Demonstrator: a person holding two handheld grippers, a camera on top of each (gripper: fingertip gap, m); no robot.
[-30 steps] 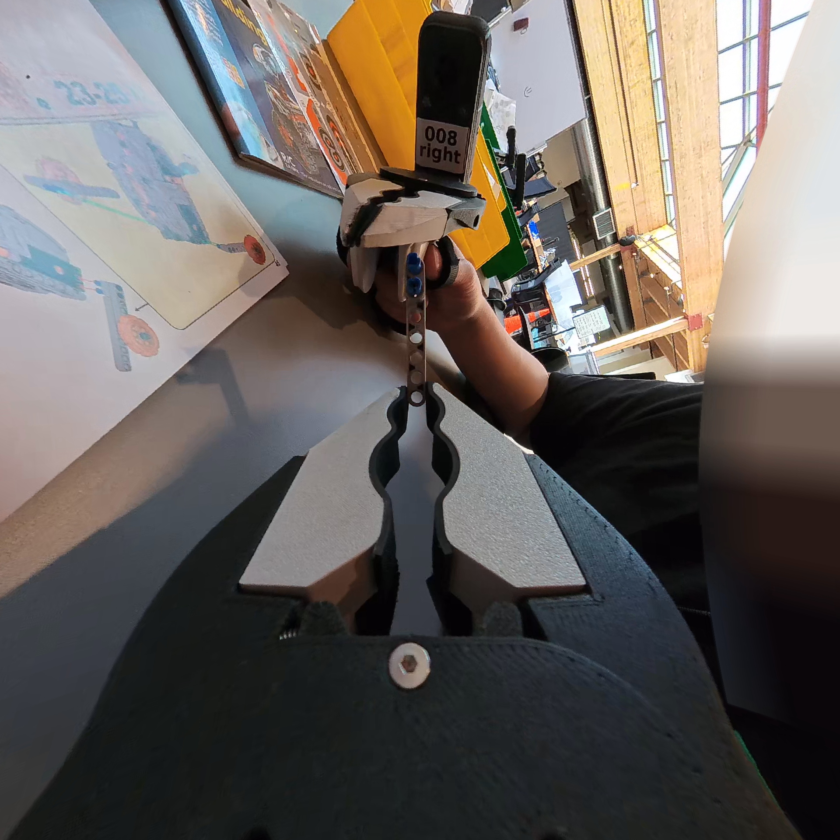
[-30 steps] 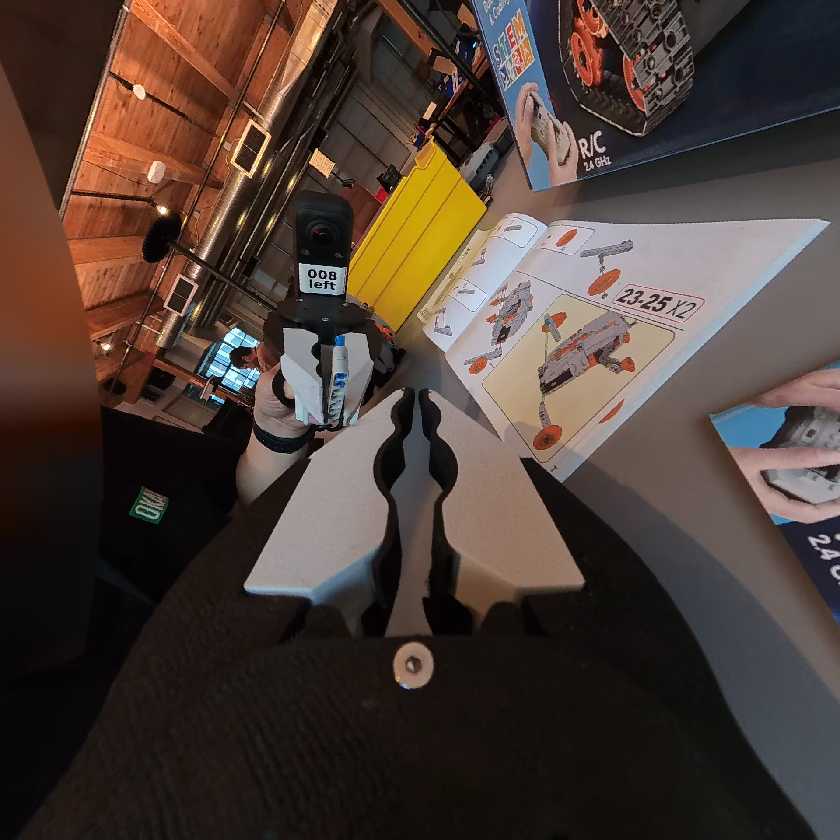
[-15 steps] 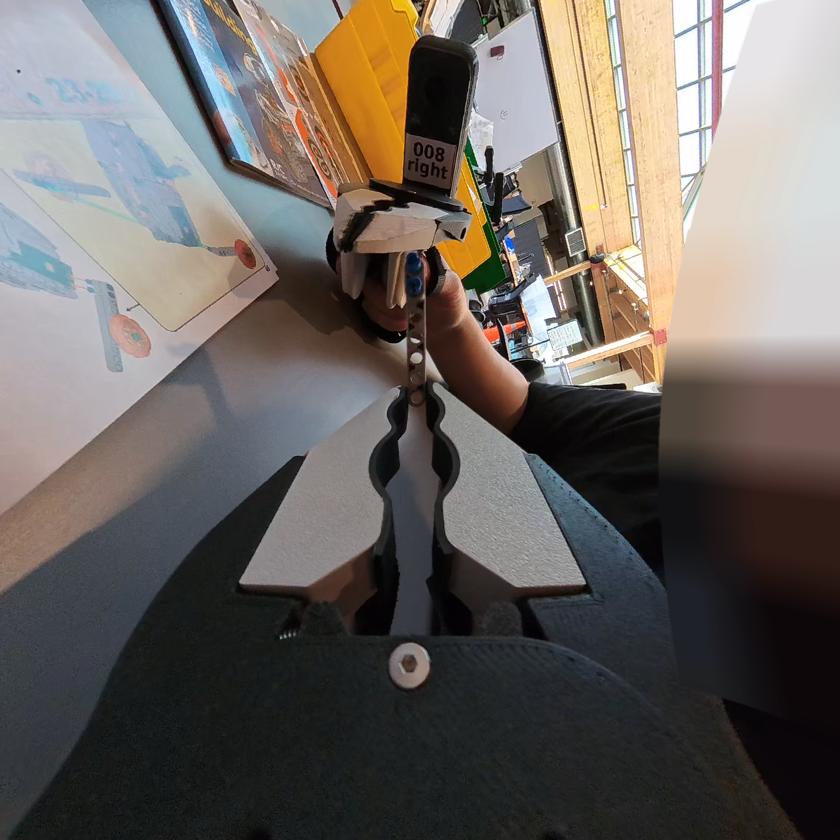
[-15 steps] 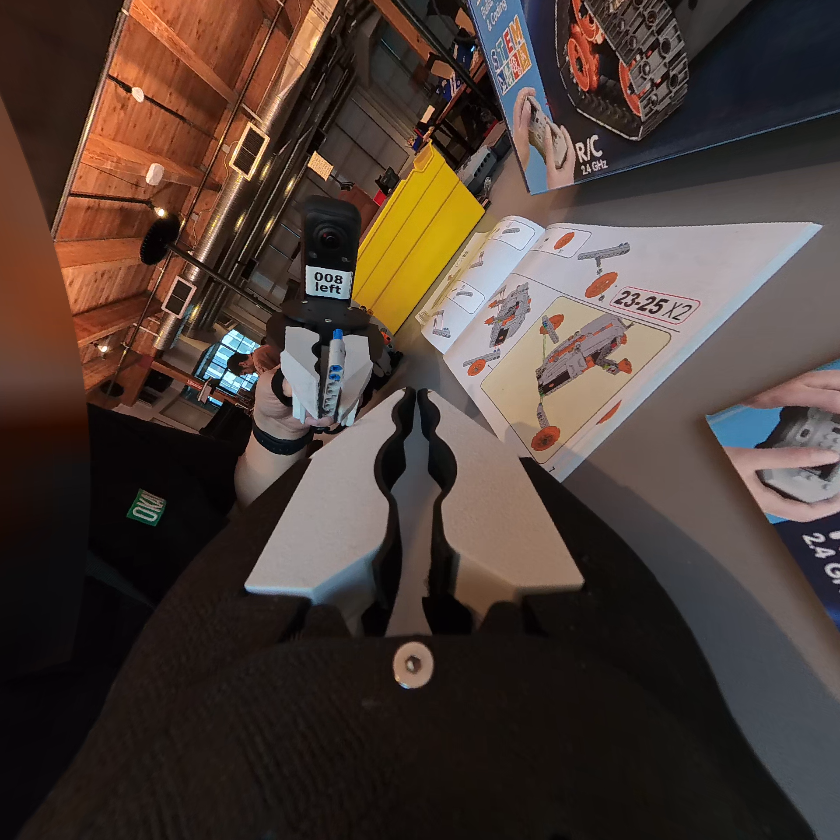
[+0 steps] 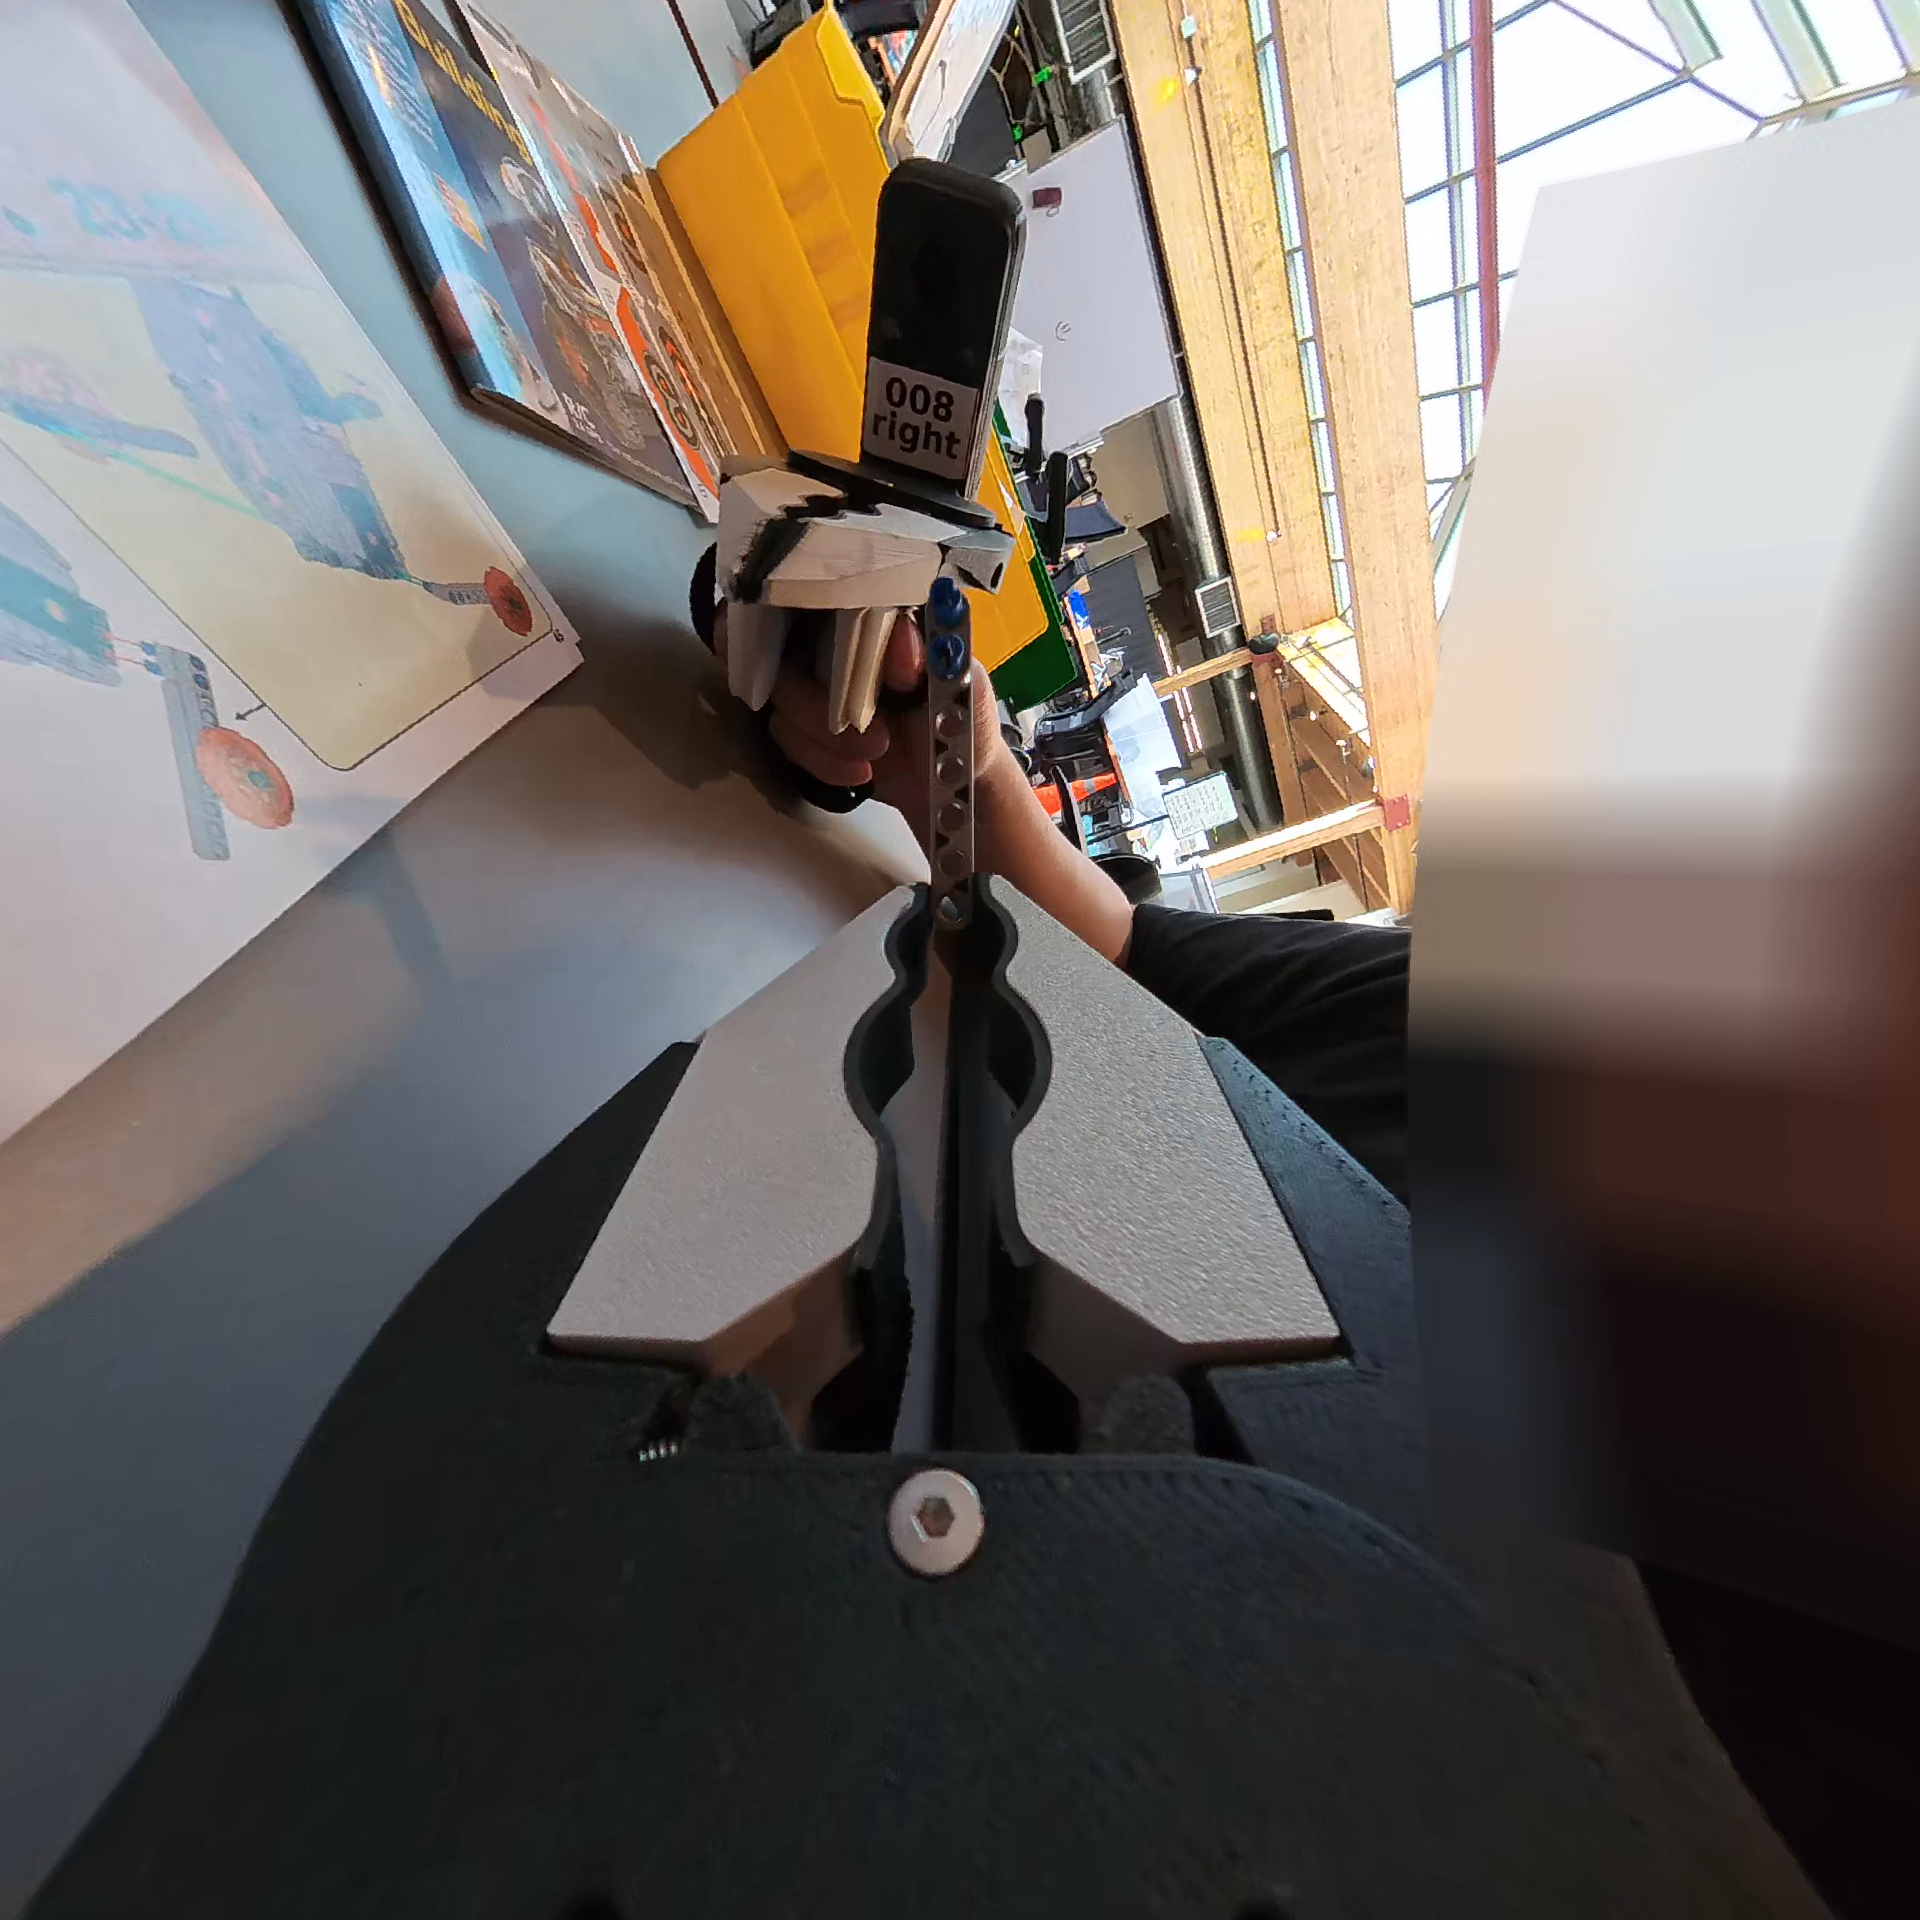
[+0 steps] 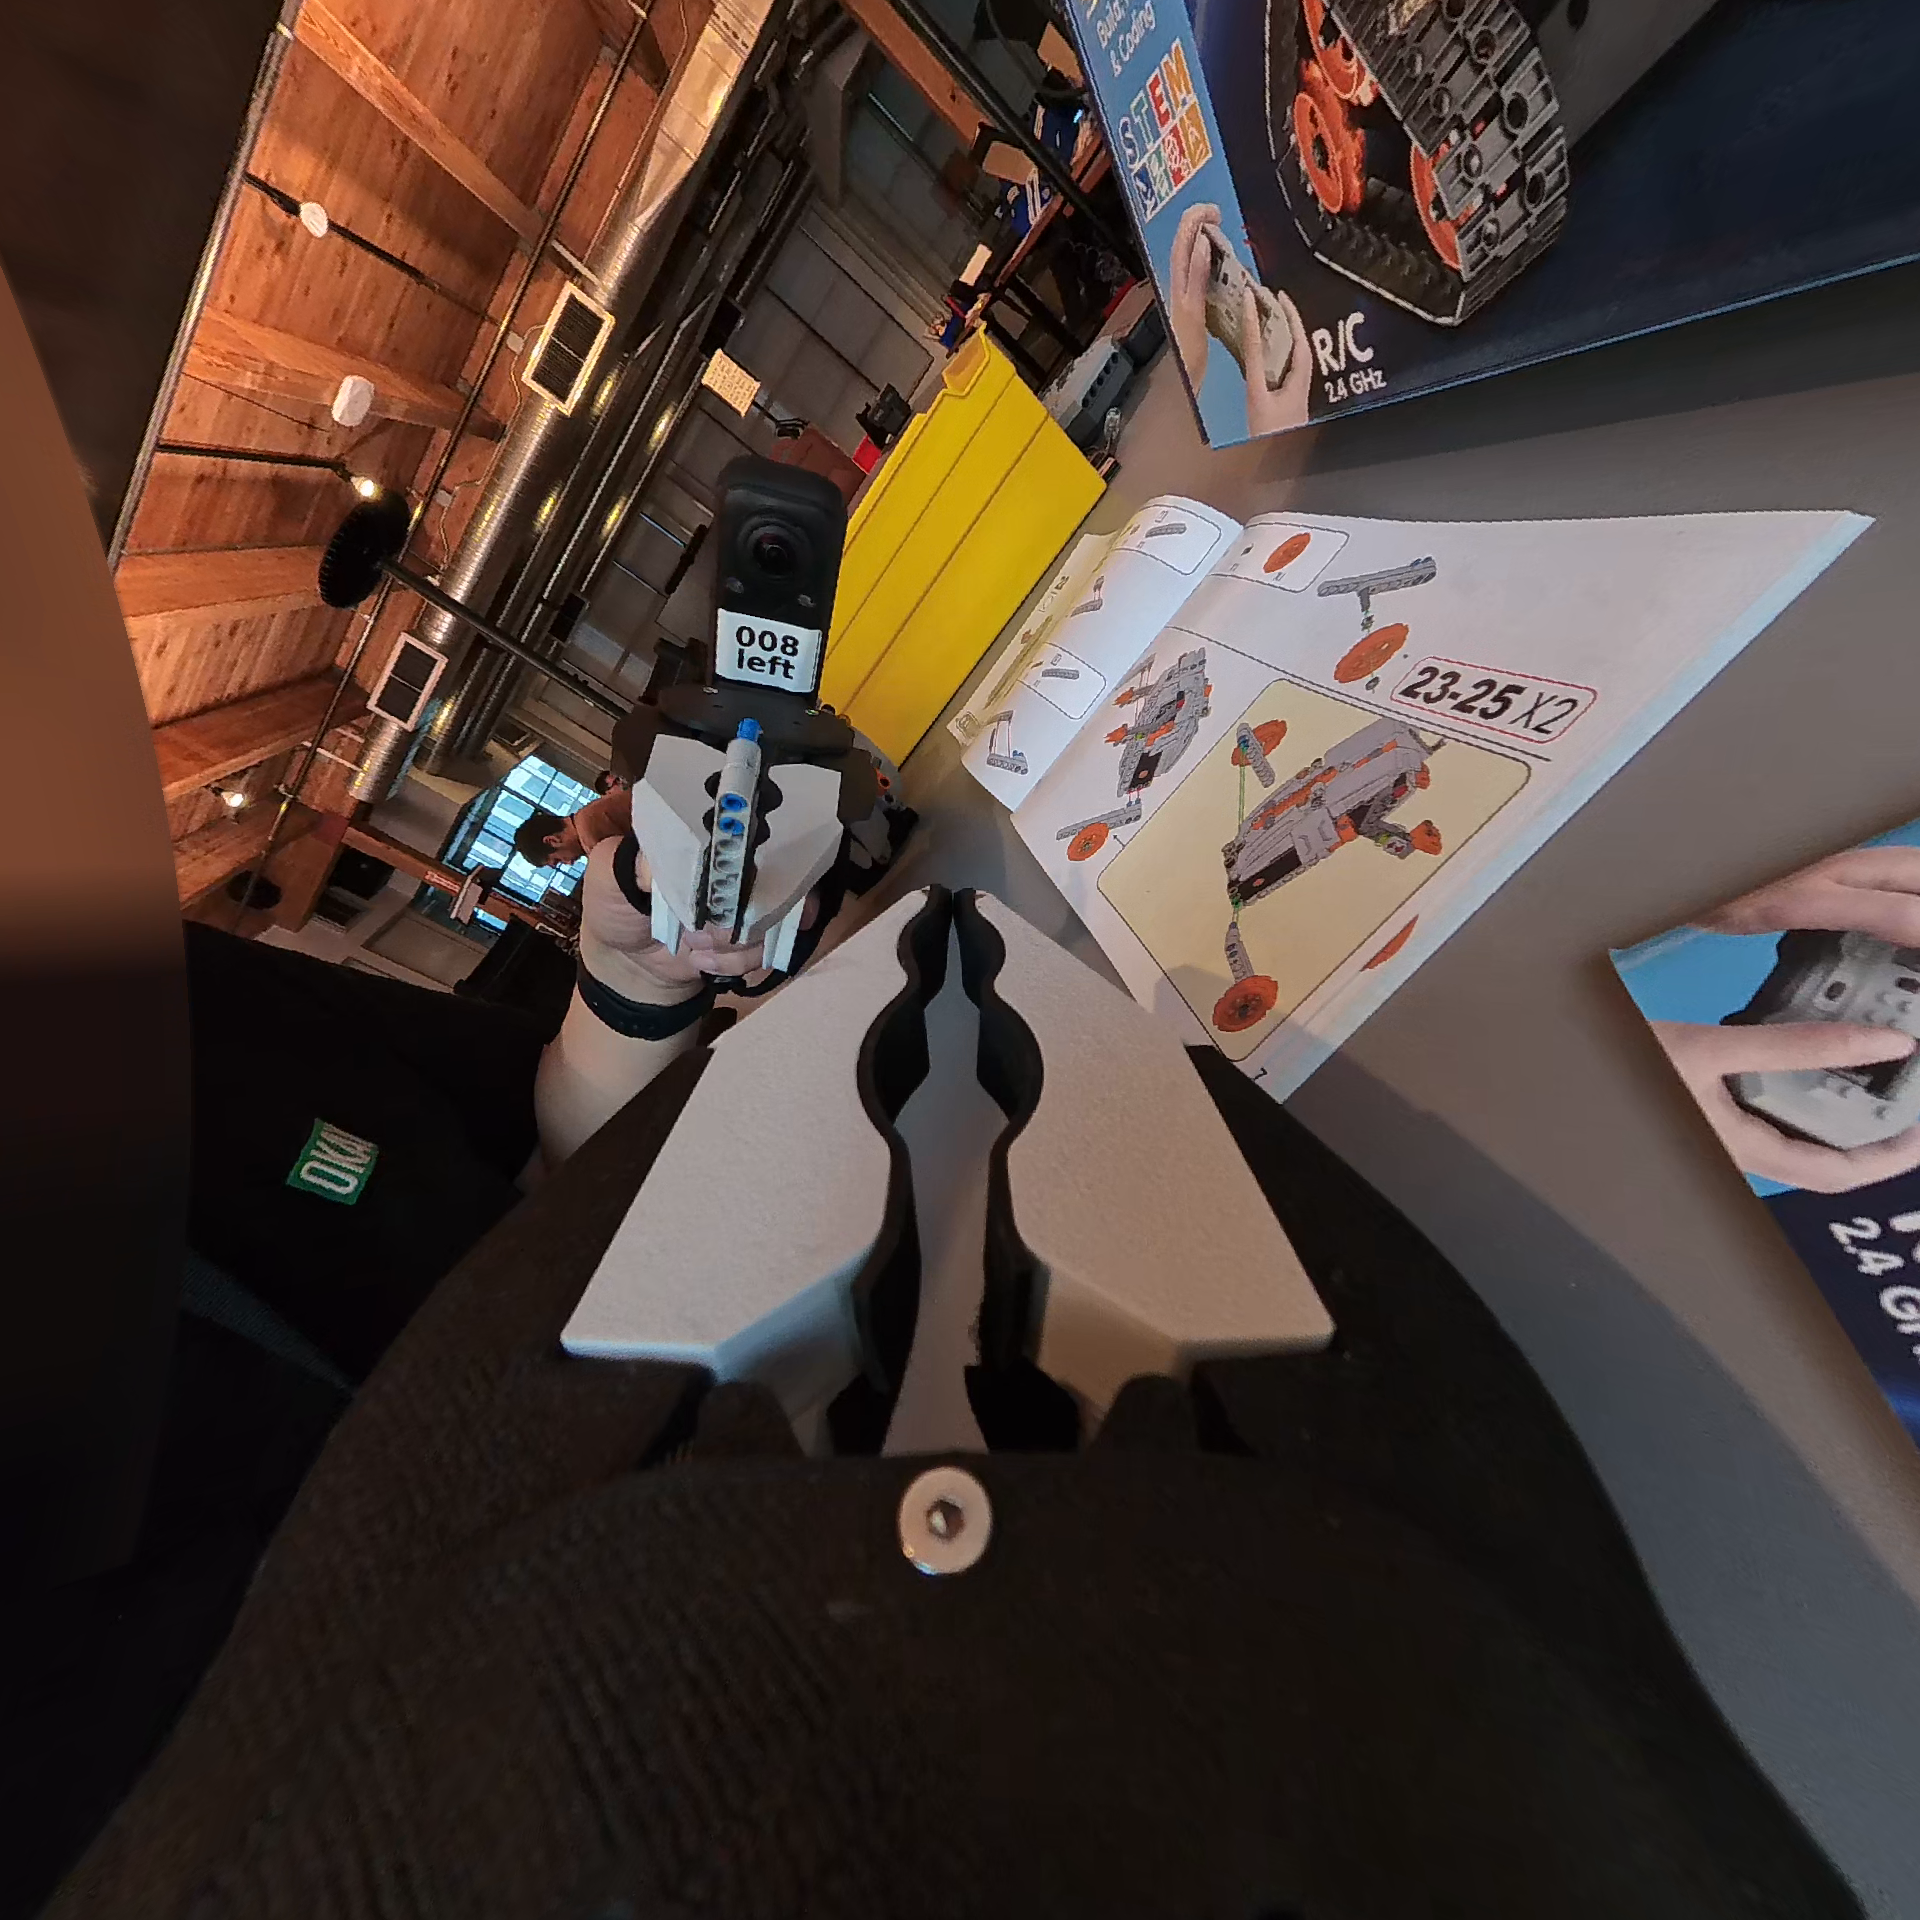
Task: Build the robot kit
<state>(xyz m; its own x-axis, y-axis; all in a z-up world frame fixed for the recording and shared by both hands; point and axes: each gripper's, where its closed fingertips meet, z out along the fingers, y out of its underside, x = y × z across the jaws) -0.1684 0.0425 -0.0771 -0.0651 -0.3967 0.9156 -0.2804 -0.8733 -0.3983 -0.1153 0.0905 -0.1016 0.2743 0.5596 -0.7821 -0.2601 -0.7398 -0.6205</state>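
A person stands at a grey table (image 6: 1558, 1299) with a hand-held gripper in each hand, both raised above the table's near edge and pointed at each other.

The left gripper (image 5: 951, 906) is clamped on one end of a thin grey beam with a row of holes (image 5: 951, 790). The beam sticks straight out from its fingertips toward the other tool. Two blue pins (image 5: 945, 629) sit in the beam's far end. In the right wrist view the same beam (image 6: 727, 842) runs up the middle of the left gripper (image 6: 727, 920), almost end-on.

The right gripper (image 6: 951, 902) has its fingers drawn together with nothing between them. In the left wrist view the right gripper (image 5: 805, 681) hangs just beside the pinned end, on the side nearer the table, and I cannot tell whether it touches. The person's hand (image 5: 862, 743) is wrapped around its handle.

Compared with half a second ago, the right gripper's fingertips have slid slightly away from the blue pins, so a little more gap shows. The left gripper's hold on the beam is unchanged.

On the table lies an open instruction booklet (image 6: 1507, 644), its corner toward the near edge. A printed toy box (image 6: 1558, 260) lies toward the far edge, with a yellow bin (image 6: 966, 520) beyond.
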